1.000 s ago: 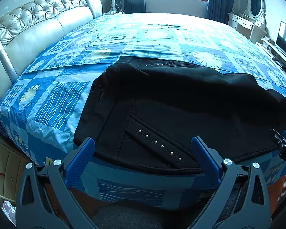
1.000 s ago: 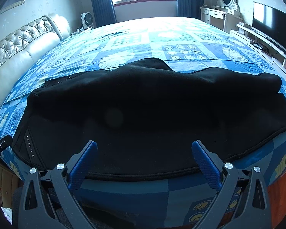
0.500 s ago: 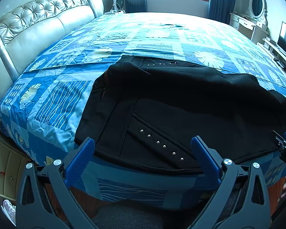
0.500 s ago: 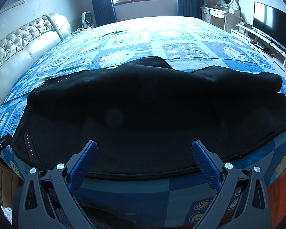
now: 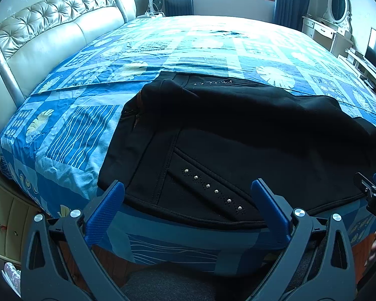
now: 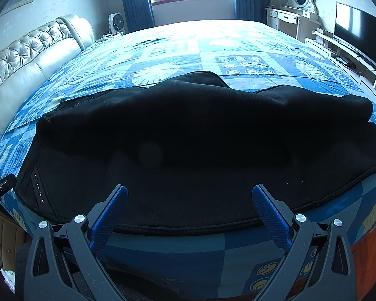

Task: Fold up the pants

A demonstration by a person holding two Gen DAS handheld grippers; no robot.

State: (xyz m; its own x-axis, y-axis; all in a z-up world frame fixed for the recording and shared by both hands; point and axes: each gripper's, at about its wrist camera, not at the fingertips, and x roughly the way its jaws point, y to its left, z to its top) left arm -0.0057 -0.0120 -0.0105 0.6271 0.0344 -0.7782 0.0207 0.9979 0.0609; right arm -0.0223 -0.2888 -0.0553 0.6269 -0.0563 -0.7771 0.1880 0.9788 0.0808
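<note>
Black pants (image 5: 238, 135) with rows of small studs lie across the near edge of the bed, one half laid over the other lengthwise; the waist end is at the left. They fill the middle of the right wrist view (image 6: 200, 145). My left gripper (image 5: 188, 200) is open and empty, just short of the waist's near hem. My right gripper (image 6: 189, 203) is open and empty, just short of the legs' near hem. The right gripper's tip shows at the left wrist view's right edge (image 5: 373, 190).
The bed has a blue patterned cover (image 5: 213, 45) and a tufted beige headboard (image 5: 50, 32) at the left. A dressing table with mirror (image 6: 295, 12) and a TV (image 6: 358, 35) stand at the right. A fan (image 5: 156, 2) stands by the window.
Both grippers stay open and almost still. The left view has shifted slightly; the pants have not moved.
</note>
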